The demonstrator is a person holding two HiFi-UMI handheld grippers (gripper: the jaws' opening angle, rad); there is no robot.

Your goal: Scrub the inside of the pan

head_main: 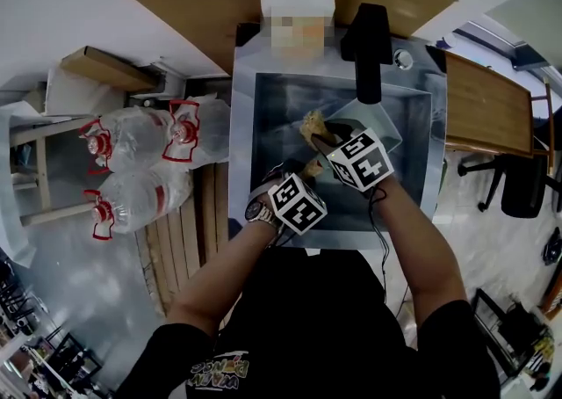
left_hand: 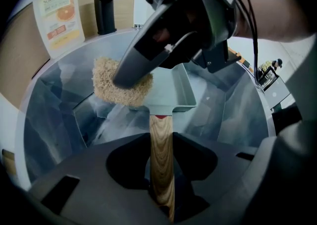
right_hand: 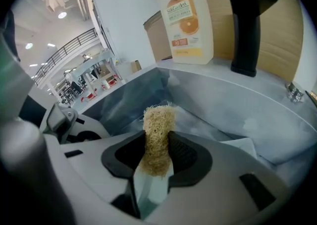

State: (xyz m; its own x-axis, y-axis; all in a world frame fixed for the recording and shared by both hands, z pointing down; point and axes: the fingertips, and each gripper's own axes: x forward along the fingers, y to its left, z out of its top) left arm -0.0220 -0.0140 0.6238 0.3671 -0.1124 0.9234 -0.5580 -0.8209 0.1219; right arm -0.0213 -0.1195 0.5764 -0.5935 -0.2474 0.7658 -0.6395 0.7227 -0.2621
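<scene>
Clamping a wooden handle point(left_hand: 161, 144) between the jaws of the left gripper point(left_hand: 161, 172), pointing it steeply downward. Pinching a fibrous scrubber point(right_hand: 157, 130) tightly in the right gripper point(right_hand: 157, 157), angling it down and forward. Reaching both bare forearms ahead in the head view, wearing a wristwatch point(head_main: 256, 211) on the left wrist, holding the right gripper slightly ahead of the left, marker cubes nearly side by side

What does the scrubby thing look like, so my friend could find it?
Look into the big steel sink below the black tap. By the grey-green pan there, the right tongs pinch a small pad. It is the only straw-coloured, scratchy, fibrous thing; everything around it is smooth.
</scene>
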